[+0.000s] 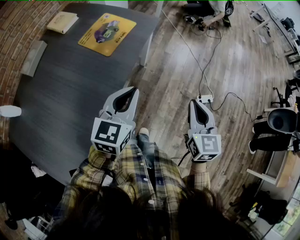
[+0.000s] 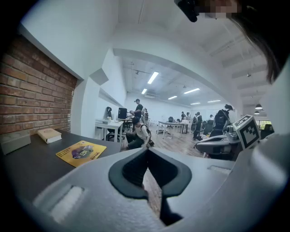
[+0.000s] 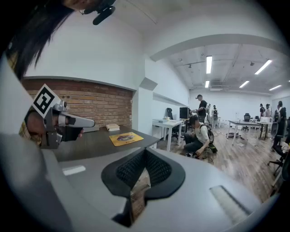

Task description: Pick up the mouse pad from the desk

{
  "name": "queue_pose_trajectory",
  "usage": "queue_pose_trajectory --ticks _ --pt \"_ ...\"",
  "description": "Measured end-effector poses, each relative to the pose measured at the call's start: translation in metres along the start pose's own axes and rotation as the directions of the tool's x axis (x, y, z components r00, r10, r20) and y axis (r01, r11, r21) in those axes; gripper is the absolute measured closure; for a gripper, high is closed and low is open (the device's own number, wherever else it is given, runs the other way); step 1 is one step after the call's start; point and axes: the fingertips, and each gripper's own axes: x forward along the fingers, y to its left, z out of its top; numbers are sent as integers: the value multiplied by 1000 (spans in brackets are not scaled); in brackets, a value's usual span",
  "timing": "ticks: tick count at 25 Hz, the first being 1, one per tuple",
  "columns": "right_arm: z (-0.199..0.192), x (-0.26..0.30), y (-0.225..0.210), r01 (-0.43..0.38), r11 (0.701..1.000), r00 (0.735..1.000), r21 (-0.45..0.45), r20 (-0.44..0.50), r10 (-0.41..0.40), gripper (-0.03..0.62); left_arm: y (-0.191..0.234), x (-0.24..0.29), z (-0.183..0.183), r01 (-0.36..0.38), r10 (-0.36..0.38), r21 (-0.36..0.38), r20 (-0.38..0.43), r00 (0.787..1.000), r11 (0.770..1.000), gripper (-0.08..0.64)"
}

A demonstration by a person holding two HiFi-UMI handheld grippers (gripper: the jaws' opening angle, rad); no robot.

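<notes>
A yellow mouse pad (image 1: pixel 107 33) with a purple picture lies flat at the far end of the dark desk (image 1: pixel 70 98); it also shows in the left gripper view (image 2: pixel 81 152) and, small, in the right gripper view (image 3: pixel 126 138). My left gripper (image 1: pixel 130 92) hangs shut and empty above the desk's near right edge, well short of the pad. Off the desk and over the wooden floor, my right gripper (image 1: pixel 194 104) is shut too, with nothing between its jaws.
A tan book (image 1: pixel 62 22) lies at the desk's far left corner and a grey box (image 1: pixel 33 57) against the brick wall. A power strip (image 1: pixel 205 99) and cables run over the floor. A person crouches (image 1: pixel 213 14) beyond the desk; office chairs (image 1: pixel 280 123) stand at the right.
</notes>
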Motion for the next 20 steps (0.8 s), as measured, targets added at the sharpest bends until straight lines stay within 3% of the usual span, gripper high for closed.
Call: queue_pose_trajectory --ticks 9,12,14,16,20 --pt "1 -5 -28 -27 999 999 41 40 25 581 -9 16 4 -52 52 4 18 998 999 555" --pt "-2 -7 -36 -40 997 998 71 40 38 486 -9 20 7 -79 79 4 24 997 997 543" --pt "-4 -5 -41 -45 995 998 94 37 42 434 -9 25 8 -85 85 6 22 996 996 486" --pt "-4 -1 -45 -46 993 998 110 38 42 390 -6 30 9 -96 96 11 22 995 995 474" --pt "-3 14 -53 -54 991 998 121 40 49 343 8 41 11 -128 128 21 16 992 992 415"
